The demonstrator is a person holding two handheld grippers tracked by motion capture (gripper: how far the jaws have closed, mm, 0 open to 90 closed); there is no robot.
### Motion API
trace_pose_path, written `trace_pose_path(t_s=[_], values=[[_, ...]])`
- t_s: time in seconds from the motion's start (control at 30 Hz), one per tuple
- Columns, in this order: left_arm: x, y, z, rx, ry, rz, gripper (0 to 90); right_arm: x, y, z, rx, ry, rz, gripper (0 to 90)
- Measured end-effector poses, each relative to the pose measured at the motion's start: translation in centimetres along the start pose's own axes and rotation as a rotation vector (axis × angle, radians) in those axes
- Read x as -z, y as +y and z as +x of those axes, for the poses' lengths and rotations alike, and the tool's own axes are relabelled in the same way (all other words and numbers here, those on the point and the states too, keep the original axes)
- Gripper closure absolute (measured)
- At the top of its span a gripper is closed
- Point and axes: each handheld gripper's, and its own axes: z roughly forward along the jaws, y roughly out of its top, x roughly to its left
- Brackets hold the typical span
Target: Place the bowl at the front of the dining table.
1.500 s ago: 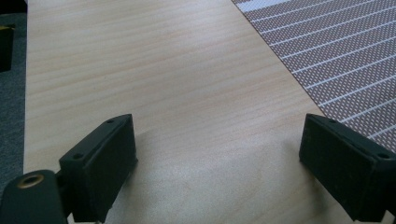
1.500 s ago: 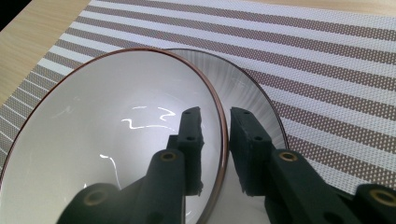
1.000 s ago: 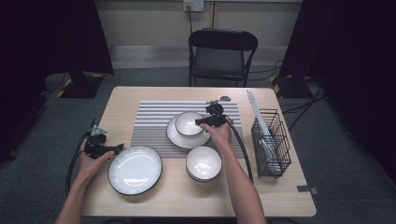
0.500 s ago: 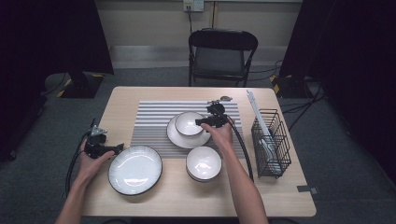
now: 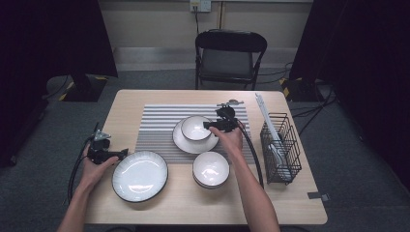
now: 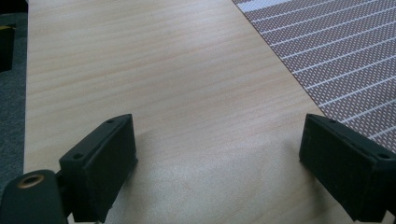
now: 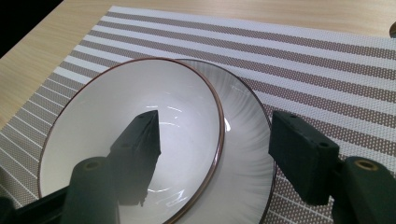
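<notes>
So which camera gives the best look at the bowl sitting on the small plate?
The right gripper view: the bowl is close, its brown rim between the open jaws. The high view shows it small on the small plate. The left gripper view faces bare table.

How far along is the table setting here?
Done: a bowl sits on a plate on the mat. In hand: the right tool straddles that bowl's rim, jaws just opened. Left: the second bowl and big plate lie off the mat.
</notes>
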Motion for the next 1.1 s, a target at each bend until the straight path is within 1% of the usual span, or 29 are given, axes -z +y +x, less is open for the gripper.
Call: trace_pose_path(t_s=[0.1,0.23,0.37,0.57,0.63,0.67,0.7,0.83,0.9,1.1], values=[[0.0,0.0,0.0,0.000,0.000,0.000,10.4,0.3,0.1,0.2,0.007,0.003,-0.008,34.4],[0.0,0.0,0.0,0.000,0.000,0.000,10.4,0.9,0.2,0.5,0.013,0.001,-0.037,35.9],[0.0,0.0,0.0,0.000,0.000,0.000,10.4,1.7,0.4,0.7,0.010,0.012,-0.067,37.1],[0.0,0.0,0.0,0.000,0.000,0.000,10.4,2.9,0.4,1.0,0.035,0.005,-0.105,39.1],[0.0,0.0,0.0,0.000,0.000,0.000,10.4,3.3,0.4,1.1,0.032,0.015,-0.118,39.4],[0.0,0.0,0.0,-0.001,0.001,0.000,10.4,3.4,0.4,1.2,0.034,0.020,-0.121,41.0],[0.0,0.0,0.0,0.000,0.000,0.000,10.4,3.6,0.3,1.3,0.044,0.015,-0.124,41.3],[0.0,0.0,0.0,0.000,0.000,0.000,10.4,4.1,0.2,1.6,0.060,0.001,-0.131,41.2],[0.0,0.0,0.0,0.000,0.000,0.000,10.4,4.3,0.1,1.7,0.051,0.016,-0.138,40.6],[0.0,0.0,0.0,0.000,0.000,0.000,10.4,4.8,-0.4,2.0,0.058,0.027,-0.140,40.2]])
